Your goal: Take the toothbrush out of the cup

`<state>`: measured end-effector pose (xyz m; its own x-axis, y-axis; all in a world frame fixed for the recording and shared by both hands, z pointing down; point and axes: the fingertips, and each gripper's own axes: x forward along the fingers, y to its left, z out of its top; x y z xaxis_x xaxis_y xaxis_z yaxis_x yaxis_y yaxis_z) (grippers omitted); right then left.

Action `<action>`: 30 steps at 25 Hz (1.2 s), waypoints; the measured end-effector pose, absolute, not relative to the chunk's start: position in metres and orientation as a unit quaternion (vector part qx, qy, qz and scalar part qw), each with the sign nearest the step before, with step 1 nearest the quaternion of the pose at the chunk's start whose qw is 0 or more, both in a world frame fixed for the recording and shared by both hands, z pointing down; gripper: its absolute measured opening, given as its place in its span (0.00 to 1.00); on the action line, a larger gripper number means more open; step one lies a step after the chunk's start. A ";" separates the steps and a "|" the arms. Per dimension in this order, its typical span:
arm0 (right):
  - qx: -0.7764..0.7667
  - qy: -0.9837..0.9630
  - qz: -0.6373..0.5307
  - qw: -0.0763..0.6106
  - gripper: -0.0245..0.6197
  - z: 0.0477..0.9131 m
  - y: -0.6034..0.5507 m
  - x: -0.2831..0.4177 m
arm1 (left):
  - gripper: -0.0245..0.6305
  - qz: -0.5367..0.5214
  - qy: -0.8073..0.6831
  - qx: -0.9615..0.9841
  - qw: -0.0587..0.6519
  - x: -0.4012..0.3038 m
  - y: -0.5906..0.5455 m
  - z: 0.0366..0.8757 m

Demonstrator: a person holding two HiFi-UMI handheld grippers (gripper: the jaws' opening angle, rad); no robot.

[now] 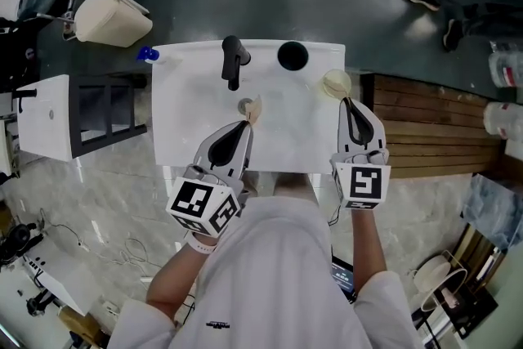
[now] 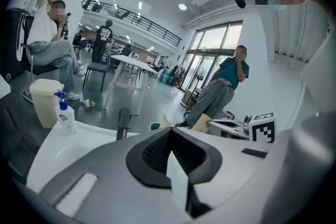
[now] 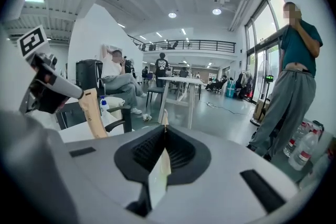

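Observation:
A black cup (image 1: 292,55) stands at the back of the white sink top (image 1: 188,135), right of the black faucet (image 1: 234,61); I cannot see what is inside it. My left gripper (image 1: 248,120) is shut on a tan flat strip (image 1: 253,109) over the basin, its tip poking past the jaws (image 2: 165,122). My right gripper (image 1: 346,100) is shut on a cream flat piece (image 1: 336,83) at the sink's right edge; a thin pale sliver (image 3: 160,165) runs between its closed jaws. In the right gripper view the left gripper (image 3: 81,94) holds its tan strip (image 3: 93,115) upright.
A blue-capped soap bottle (image 1: 148,54) stands at the sink's back left corner, with a cream bin (image 1: 110,15) on the floor behind it. A wooden bench (image 1: 433,135) lies to the right and a dark shelf unit (image 1: 98,114) to the left. People sit and stand around the hall.

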<state>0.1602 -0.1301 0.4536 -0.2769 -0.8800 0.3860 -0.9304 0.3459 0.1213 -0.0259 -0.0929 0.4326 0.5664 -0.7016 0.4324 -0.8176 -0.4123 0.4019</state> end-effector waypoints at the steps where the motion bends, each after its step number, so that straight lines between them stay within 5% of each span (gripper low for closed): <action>1: 0.572 -0.796 0.060 0.191 0.05 0.445 -0.128 0.160 | 0.04 0.096 -0.453 0.837 0.292 -0.027 -0.091 0.429; 12: 0.588 -0.797 0.024 0.135 0.05 0.354 -0.099 0.147 | 0.04 0.074 -0.443 0.854 0.263 -0.040 -0.072 0.396; 30: 0.562 -0.816 0.074 0.114 0.05 0.352 -0.049 0.084 | 0.04 0.081 -0.477 0.853 0.197 -0.102 -0.039 0.377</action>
